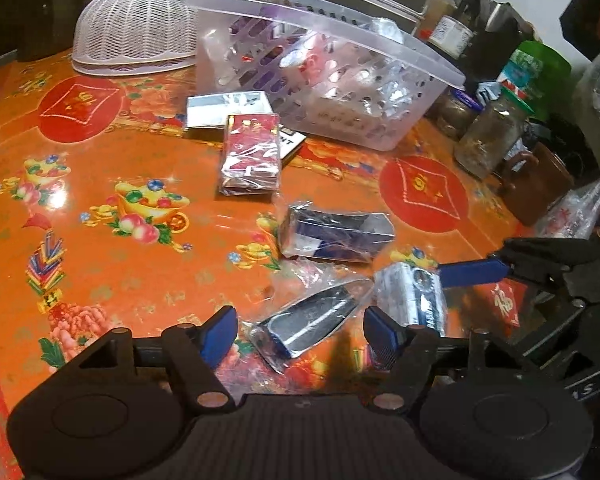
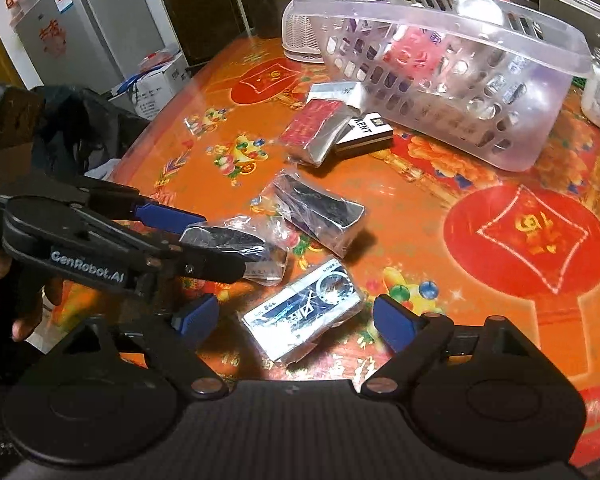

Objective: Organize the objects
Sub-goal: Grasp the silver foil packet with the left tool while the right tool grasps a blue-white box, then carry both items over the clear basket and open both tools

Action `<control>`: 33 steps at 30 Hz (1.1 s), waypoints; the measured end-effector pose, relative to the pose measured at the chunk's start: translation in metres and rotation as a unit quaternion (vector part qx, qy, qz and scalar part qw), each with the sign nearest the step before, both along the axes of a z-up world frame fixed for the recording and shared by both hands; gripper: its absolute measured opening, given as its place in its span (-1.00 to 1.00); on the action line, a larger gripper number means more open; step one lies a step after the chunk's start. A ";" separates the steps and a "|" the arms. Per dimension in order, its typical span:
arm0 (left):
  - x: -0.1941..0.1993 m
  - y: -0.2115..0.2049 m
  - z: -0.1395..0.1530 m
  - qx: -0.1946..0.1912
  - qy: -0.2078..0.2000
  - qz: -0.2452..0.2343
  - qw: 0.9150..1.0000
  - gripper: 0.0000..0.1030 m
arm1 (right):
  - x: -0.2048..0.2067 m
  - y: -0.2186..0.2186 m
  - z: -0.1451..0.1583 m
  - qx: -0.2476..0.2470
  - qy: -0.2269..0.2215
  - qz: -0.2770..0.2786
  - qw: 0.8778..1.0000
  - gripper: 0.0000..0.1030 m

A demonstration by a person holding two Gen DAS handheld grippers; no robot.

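My right gripper (image 2: pixel 296 320) straddles the silver-blue packet (image 2: pixel 302 312), pads apart from it. Just left of that packet, my left gripper (image 2: pixel 224 240) reaches over a dark wrapped packet (image 2: pixel 236 246). Beyond it sits the clear basket (image 2: pixel 540 92).

Black plastic tongs (image 2: pixel 294 320) with blue ribbed pads (image 2: pixel 394 322), silver pivot screws (white "GenRobot.AI" lettering).
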State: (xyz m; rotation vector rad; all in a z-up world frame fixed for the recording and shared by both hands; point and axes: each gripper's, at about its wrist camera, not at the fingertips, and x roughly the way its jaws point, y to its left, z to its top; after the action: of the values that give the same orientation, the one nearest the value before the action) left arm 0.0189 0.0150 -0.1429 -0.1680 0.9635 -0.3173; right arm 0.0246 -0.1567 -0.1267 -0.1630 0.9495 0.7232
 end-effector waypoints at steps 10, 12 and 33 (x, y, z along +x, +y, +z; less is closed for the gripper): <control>0.000 -0.008 -0.002 0.014 -0.011 -0.009 1.000 0.43 | 0.002 -0.001 -0.004 -0.012 0.005 -0.002 1.000 0.63; 0.000 -0.009 -0.002 0.020 -0.013 -0.009 1.000 0.43 | 0.003 0.000 -0.005 -0.014 0.007 0.000 1.000 0.46; -0.013 -0.009 0.020 0.010 -0.040 -0.009 0.999 0.13 | 0.004 -0.034 0.025 0.042 -0.002 -0.072 0.997 0.16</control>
State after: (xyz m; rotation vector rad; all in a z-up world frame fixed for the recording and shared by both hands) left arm 0.0063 0.0056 -0.1234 -0.1284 0.8892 -0.3290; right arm 0.0287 -0.1908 -0.1017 -0.0223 0.9154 0.6291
